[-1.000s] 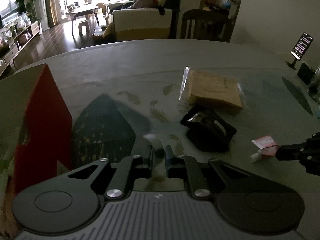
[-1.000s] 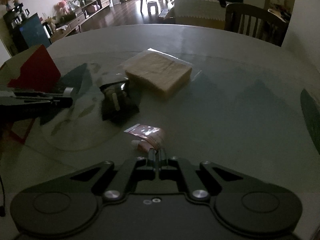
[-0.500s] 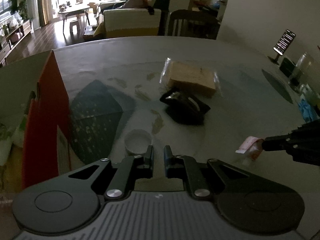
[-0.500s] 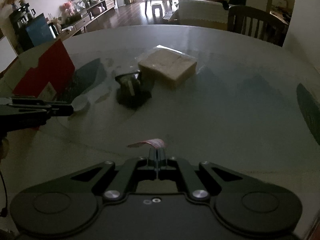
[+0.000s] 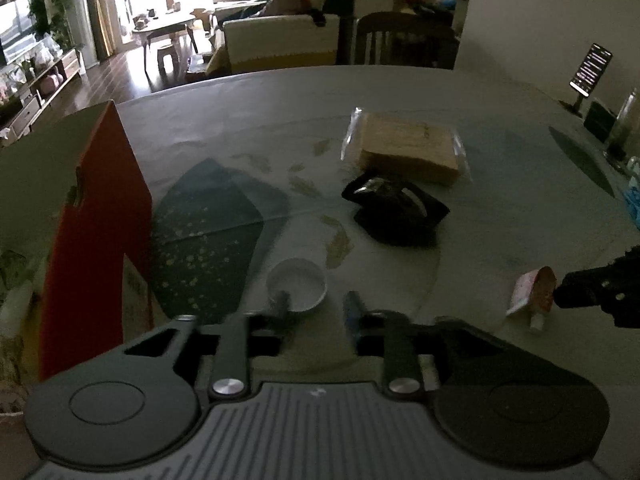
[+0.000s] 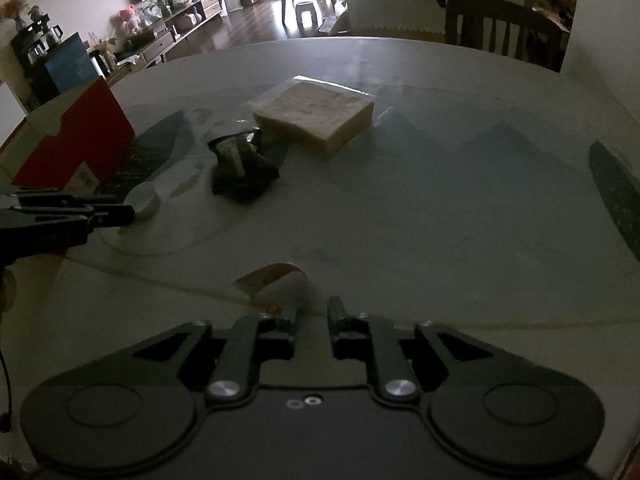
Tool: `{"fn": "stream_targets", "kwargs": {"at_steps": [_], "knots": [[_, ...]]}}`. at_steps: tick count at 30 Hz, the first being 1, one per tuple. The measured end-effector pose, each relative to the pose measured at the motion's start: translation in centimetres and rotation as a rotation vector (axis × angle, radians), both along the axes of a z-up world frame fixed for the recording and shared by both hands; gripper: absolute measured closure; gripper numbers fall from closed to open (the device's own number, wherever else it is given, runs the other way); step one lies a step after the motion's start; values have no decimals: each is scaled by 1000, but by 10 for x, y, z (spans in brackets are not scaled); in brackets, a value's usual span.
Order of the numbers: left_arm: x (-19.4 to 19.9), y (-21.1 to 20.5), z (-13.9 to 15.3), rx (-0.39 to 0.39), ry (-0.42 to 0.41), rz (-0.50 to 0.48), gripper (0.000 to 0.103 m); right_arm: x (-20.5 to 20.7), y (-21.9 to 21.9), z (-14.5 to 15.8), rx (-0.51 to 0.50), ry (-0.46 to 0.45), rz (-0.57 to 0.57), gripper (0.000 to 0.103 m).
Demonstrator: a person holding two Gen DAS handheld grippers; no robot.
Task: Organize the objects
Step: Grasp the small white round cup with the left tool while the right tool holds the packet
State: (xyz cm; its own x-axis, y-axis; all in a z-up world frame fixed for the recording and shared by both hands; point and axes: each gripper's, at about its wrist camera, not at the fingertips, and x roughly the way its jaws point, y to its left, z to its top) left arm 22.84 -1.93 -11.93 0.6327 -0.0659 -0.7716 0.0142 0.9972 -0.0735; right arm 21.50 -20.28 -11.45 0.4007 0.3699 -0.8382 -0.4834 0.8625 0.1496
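My left gripper (image 5: 318, 306) stands open over the table, and a small white cap (image 5: 297, 284) lies just ahead of its left finger. In the right wrist view the same cap (image 6: 144, 200) rests at the left gripper's (image 6: 128, 213) tips. My right gripper (image 6: 313, 312) is open too, with a pink packet with a small tube (image 6: 276, 280) lying loose in front of its left finger. From the left wrist view, that packet (image 5: 534, 294) sits at the right gripper's (image 5: 566, 293) tips. A black pouch (image 5: 396, 212) and a wrapped tan block (image 5: 408, 152) lie farther out.
A red and white box (image 5: 96, 216) stands upright at the left, close beside my left gripper. A phone on a stand (image 5: 592, 70) and a glass jar (image 5: 620, 128) sit at the table's far right. A wooden chair (image 6: 504, 28) stands behind the round table (image 6: 460, 208).
Both grippers have opened. The left one set down the white cap and drew back. The right one dragged the pink packet toward the near edge and let it go.
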Motion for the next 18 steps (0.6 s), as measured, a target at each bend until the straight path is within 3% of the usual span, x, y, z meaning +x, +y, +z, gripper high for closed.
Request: {"fn": "stream_targets", "kwargs": {"at_steps": [1, 3, 5, 8, 18], "knots": [[0, 0, 0, 9, -10, 6, 29, 1, 0, -1, 5, 3, 1, 80], [-1, 0, 2, 20, -41, 11, 21, 1, -1, 0, 14, 2, 7, 66], [3, -1, 1, 14, -35, -1, 21, 0, -2, 2, 37, -1, 12, 48], [9, -3, -5, 45, -27, -5, 21, -1, 2, 1, 58, 5, 33, 40], [25, -1, -25, 89, 11, 2, 21, -3, 26, -17, -3, -8, 77, 40]]}}
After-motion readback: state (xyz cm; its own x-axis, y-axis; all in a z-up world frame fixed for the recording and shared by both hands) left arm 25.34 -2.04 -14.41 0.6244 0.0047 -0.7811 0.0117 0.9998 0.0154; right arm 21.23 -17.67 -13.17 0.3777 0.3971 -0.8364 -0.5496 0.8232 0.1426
